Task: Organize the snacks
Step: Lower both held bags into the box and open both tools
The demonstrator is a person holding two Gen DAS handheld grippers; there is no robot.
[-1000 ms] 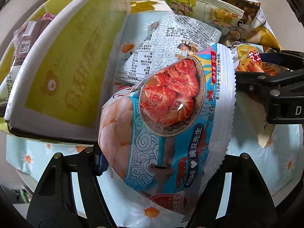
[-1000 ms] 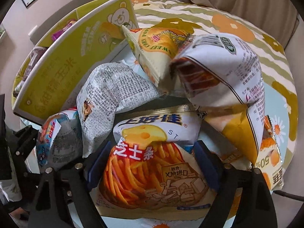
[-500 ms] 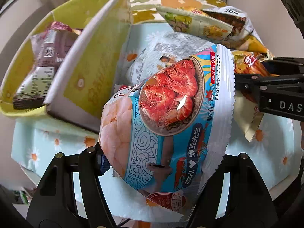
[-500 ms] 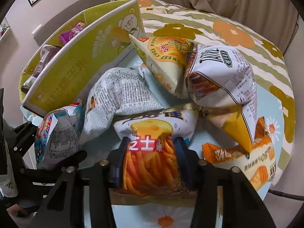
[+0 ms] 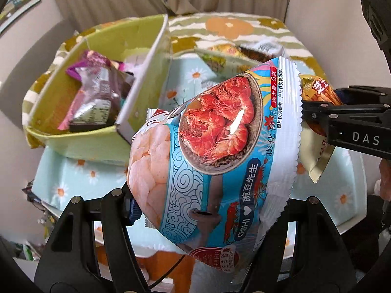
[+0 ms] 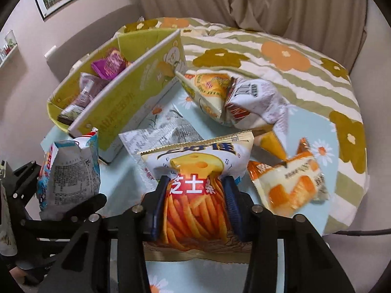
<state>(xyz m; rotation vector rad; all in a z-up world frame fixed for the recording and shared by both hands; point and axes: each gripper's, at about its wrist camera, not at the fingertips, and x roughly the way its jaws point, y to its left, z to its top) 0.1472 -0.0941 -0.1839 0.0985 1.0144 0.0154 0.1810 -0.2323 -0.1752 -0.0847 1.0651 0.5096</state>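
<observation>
A: Change since a second ago? Right gripper (image 6: 196, 210): jaws stood wide either side of the cheese-stick bag (image 6: 195, 195), now closed in on it, blue pads pinching its waist so the foil bunches. Bag is up off the bench (image 6: 315, 127); the cloth shows under its bottom seam.

B: Left gripper (image 5: 207, 210): no real change in the jaws, clamped on the shrimp bag (image 5: 210, 151) both then and now. It has risen too. The box (image 5: 144, 80) filled the view at 10 o'clock before; now I see down into it.

A: Box contents?

B: Purple and brown wrappers (image 5: 97, 92), crinkled film, lying in the left compartment. A stiff card divider stands to their right.

A: Materials: shrimp bag is glossy, puffed, pillow-shaped, with a zigzag-cut white seam down its 3 o'clock edge. Cheese-stick bag is matte-gold at the seams, printed with orange sticks.

B: On the bench in the right view: a grey-print bag (image 6: 161, 134) lying flat at 12 o'clock of the held bag, a corn bag (image 6: 207, 90) and a white bag (image 6: 254, 102) propped together at 1, an orange-and-white bag (image 6: 288, 183) at 3. Cloth is pale blue with daisies. Behind it, a bed cover (image 6: 281, 56), striped green with orange flowers.
</observation>
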